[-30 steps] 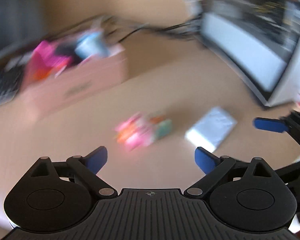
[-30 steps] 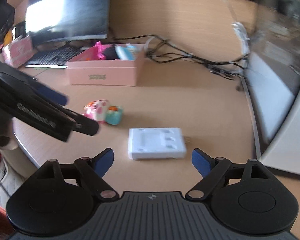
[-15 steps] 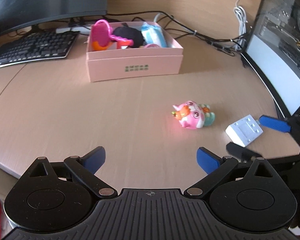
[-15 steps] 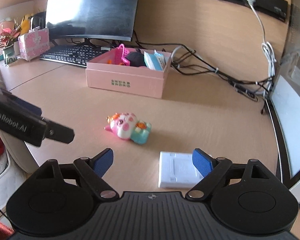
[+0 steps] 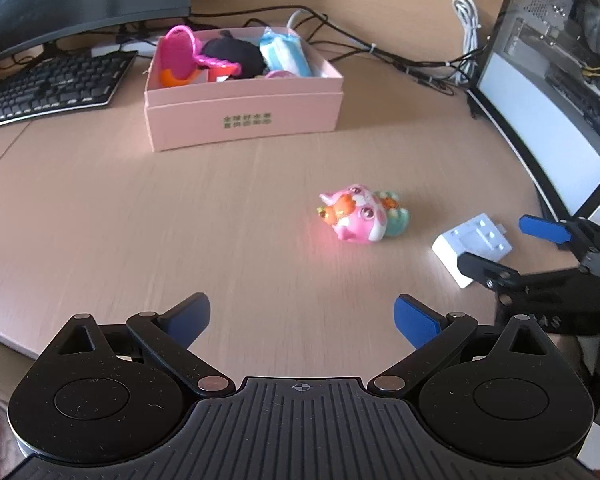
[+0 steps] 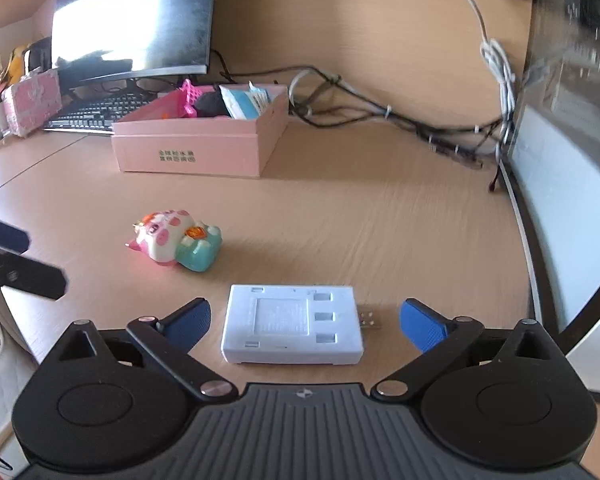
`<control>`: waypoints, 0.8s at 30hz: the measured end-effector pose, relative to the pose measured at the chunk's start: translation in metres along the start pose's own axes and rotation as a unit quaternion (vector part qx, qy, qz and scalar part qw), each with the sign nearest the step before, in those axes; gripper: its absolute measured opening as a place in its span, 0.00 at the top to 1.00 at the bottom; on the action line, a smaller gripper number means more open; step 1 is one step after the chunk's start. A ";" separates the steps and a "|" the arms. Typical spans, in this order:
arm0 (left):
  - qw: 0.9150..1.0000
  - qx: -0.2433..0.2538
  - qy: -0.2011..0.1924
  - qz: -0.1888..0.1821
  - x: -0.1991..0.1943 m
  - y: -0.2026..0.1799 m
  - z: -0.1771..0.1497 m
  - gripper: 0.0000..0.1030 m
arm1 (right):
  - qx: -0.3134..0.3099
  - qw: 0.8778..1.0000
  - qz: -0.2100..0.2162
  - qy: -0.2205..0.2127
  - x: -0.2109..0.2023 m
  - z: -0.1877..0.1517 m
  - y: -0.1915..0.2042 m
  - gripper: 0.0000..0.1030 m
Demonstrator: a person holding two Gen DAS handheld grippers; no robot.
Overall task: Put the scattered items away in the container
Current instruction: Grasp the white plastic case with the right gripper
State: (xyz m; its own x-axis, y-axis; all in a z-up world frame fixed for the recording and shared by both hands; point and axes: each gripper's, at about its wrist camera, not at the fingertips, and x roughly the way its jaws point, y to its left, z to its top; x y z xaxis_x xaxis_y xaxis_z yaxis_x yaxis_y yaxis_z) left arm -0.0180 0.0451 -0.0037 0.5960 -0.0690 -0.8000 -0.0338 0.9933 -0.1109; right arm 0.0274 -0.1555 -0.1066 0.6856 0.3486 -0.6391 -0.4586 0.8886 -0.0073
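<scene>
A pink box (image 5: 244,114) (image 6: 192,152) stands at the back of the desk and holds several items. A pink pig toy (image 5: 360,214) (image 6: 172,240) lies on the desk in front of it. A white plug adapter (image 6: 292,326) (image 5: 474,242) lies flat between the open fingers of my right gripper (image 6: 304,320), which also shows in the left wrist view (image 5: 512,248). My left gripper (image 5: 302,320) is open and empty, above bare desk, with the pig toy ahead to its right.
A keyboard (image 5: 48,84) and a dark monitor (image 6: 136,24) stand behind and left of the box. Cables (image 6: 380,116) run along the back. A computer case (image 5: 560,80) stands on the right. The desk's front edge (image 5: 4,332) curves at left.
My right gripper has moved forward so the white adapter now lies between its fingers. My left gripper has steadied and drawn a little nearer the pig toy.
</scene>
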 end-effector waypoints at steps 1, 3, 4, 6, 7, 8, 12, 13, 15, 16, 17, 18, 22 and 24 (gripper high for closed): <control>1.000 -0.003 0.003 0.005 0.000 0.002 -0.001 0.02 | 0.003 1.000 0.000 0.001 0.004 -0.001 -0.001 0.02; 1.000 -0.013 0.008 0.014 -0.001 0.006 -0.004 0.02 | 0.005 1.000 0.001 0.001 0.010 0.000 -0.002 0.02; 1.000 -0.019 0.011 0.018 -0.001 0.009 -0.005 0.02 | 0.007 1.000 0.005 0.002 0.012 0.000 -0.003 0.02; 0.999 -0.027 0.015 0.024 -0.001 0.012 -0.007 0.01 | 0.007 1.000 0.016 0.008 0.016 0.001 -0.003 0.02; 0.999 -0.030 0.016 0.027 -0.001 0.014 -0.007 0.01 | 0.005 1.000 0.022 0.011 0.017 0.001 -0.002 0.02; 0.999 -0.032 0.017 0.029 -0.001 0.014 -0.008 0.01 | 0.001 1.000 0.025 0.013 0.017 0.000 -0.001 0.03; 0.999 -0.040 0.014 0.026 0.001 0.012 -0.005 0.01 | -0.013 1.000 0.024 0.015 0.012 -0.005 0.003 0.12; 0.999 -0.040 0.014 0.021 0.003 0.009 -0.004 0.01 | -0.011 1.000 0.024 0.013 0.009 -0.006 0.003 0.12; 0.999 -0.036 0.012 0.009 0.008 0.002 -0.001 0.01 | -0.004 1.000 0.025 0.010 -0.001 -0.006 0.002 0.12; 0.999 -0.031 0.011 0.002 0.011 -0.003 0.001 0.01 | -0.001 1.000 0.025 0.007 -0.006 -0.006 0.000 0.12; 1.000 -0.025 0.010 -0.004 0.015 -0.009 0.004 0.01 | 0.000 1.000 0.025 0.003 -0.013 -0.005 -0.002 0.12; 1.000 -0.019 0.008 -0.008 0.020 -0.015 0.008 0.01 | -0.002 1.000 0.024 -0.002 -0.021 -0.005 -0.003 0.12; 1.000 -0.015 -0.001 -0.011 0.038 -0.035 0.022 0.01 | -0.025 0.999 0.015 -0.017 -0.044 -0.007 -0.010 0.12; 1.000 -0.010 -0.003 -0.004 0.048 -0.044 0.029 0.01 | -0.030 0.999 0.009 -0.019 -0.051 -0.009 -0.016 0.12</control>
State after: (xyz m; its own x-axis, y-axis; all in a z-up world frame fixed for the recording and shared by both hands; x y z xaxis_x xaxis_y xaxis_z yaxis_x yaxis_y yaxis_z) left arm 0.0347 0.0009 -0.0200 0.6016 -0.0766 -0.7951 -0.0455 0.9905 -0.1298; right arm -0.0055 -0.1903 -0.0812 0.6973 0.3774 -0.6094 -0.5043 0.8624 -0.0431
